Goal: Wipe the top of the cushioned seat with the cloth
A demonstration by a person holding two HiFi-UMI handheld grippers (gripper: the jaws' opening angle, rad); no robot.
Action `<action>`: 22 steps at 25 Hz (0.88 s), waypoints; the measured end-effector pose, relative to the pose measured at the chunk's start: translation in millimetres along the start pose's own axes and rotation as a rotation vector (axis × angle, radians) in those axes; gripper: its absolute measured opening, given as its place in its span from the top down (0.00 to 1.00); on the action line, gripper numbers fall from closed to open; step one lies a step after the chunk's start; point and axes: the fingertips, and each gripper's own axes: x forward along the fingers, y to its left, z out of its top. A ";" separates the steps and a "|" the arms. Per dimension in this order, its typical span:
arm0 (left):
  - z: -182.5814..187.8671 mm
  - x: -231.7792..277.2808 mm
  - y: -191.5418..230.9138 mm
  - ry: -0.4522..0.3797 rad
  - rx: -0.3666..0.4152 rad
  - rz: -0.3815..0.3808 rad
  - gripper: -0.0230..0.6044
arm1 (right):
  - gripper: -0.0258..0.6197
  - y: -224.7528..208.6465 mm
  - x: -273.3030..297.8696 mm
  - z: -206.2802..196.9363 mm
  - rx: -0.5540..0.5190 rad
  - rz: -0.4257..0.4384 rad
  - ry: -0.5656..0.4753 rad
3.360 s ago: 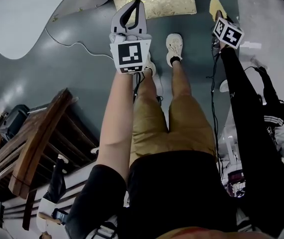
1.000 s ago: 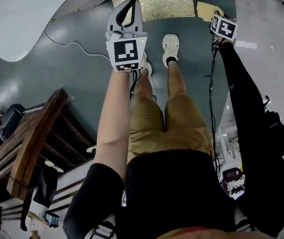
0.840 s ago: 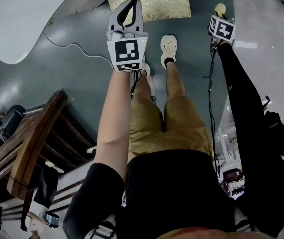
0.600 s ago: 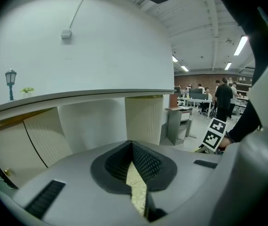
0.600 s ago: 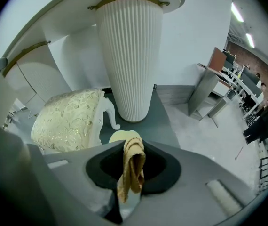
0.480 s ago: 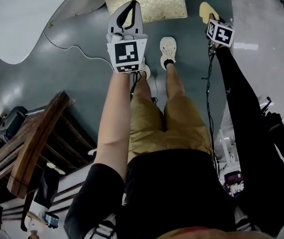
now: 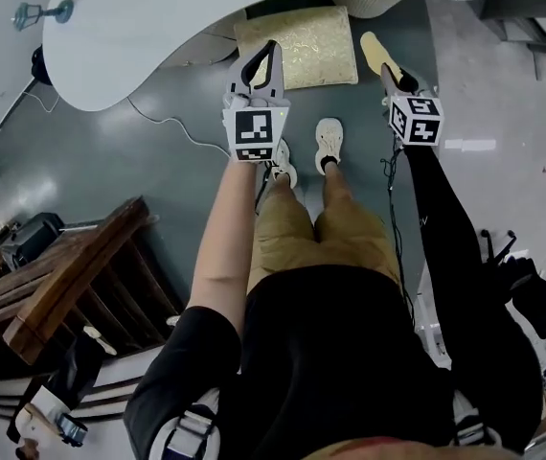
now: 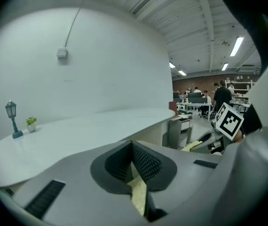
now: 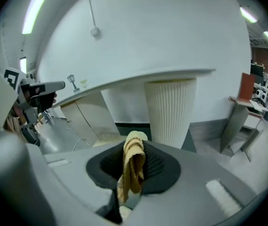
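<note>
The gold-patterned cushioned seat (image 7: 297, 46) stands on the grey floor under the edge of a white table. My left gripper (image 7: 269, 48) is held over the seat's near left part. It is shut (image 8: 132, 147) with nothing in it, and a pale sliver shows through the slit below its pads. My right gripper (image 7: 388, 73) is just right of the seat, shut on a yellow cloth (image 7: 373, 48). In the right gripper view the cloth (image 9: 133, 166) hangs bunched from between the pads. The cloth is beside the seat and off its top.
The curved white table (image 7: 206, 17) rests on a ribbed white pedestal (image 9: 169, 109) and carries a small lamp figure (image 8: 12, 119). A dark wooden chair (image 7: 72, 286) is at the left. A cable (image 7: 172, 127) lies on the floor. The person's shoes (image 7: 329, 142) are just short of the seat.
The head view has pulled back, so more of the table shows and the seat sits lower in frame. The right gripper with the cloth has come closer to the seat's right edge.
</note>
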 end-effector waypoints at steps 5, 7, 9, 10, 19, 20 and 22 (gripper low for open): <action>72.5 -25.8 -10.6 -0.057 0.078 -0.040 0.95 | 0.87 40.7 -48.9 96.1 -0.056 0.030 -0.176; 97.4 -37.7 -8.6 -0.086 0.088 -0.019 0.95 | 0.87 54.0 -66.8 128.5 -0.092 0.042 -0.240; 119.2 -43.5 -4.4 -0.124 0.093 0.008 0.95 | 0.87 58.9 -80.3 156.9 -0.102 0.047 -0.306; 132.2 -45.7 -1.5 -0.148 0.099 0.022 0.95 | 0.87 59.5 -86.9 172.8 -0.102 0.047 -0.344; 223.4 -103.3 47.9 -0.246 0.078 0.136 0.95 | 0.87 113.7 -157.8 283.8 -0.230 0.018 -0.549; 226.5 -108.2 49.3 -0.255 0.074 0.140 0.95 | 0.87 118.6 -161.9 287.3 -0.241 0.019 -0.560; 232.5 -116.9 50.9 -0.274 0.068 0.150 0.95 | 0.87 127.2 -169.1 292.7 -0.260 0.026 -0.578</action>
